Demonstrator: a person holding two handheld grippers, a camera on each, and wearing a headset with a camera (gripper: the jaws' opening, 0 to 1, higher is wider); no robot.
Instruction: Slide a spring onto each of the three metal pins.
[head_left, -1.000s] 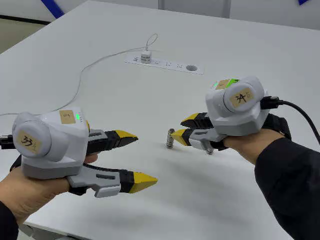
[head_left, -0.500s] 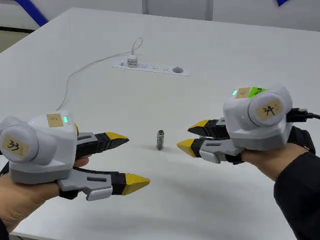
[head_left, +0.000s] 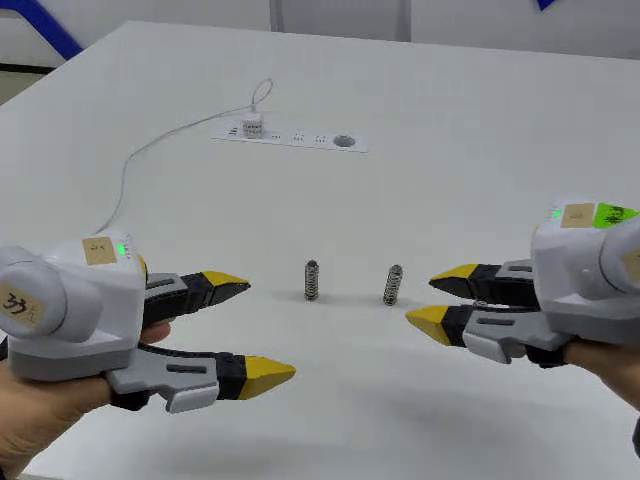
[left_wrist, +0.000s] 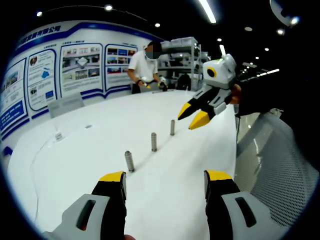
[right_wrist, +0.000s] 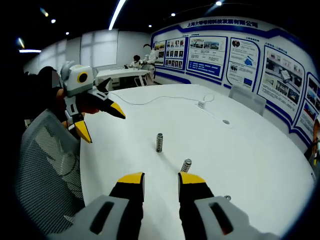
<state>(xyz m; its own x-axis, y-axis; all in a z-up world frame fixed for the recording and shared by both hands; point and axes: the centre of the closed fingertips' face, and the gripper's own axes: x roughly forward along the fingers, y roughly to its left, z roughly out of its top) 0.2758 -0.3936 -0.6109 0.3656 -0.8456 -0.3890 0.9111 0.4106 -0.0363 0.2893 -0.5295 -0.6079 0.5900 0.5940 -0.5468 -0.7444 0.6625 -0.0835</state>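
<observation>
Hovering low over the white counter (head_left: 450, 120), the left hand-held gripper (head_left: 270, 330) gapes empty, held clear of the work, apparently to keep the row visible. At centre two springs (head_left: 311, 280) stand upright on pins (left_wrist: 154, 142); the left gripper view counts three pins, the farthest too small to judge. The right hand-held gripper (head_left: 420, 298), jaws parted, empty, sits just beside the row.
</observation>
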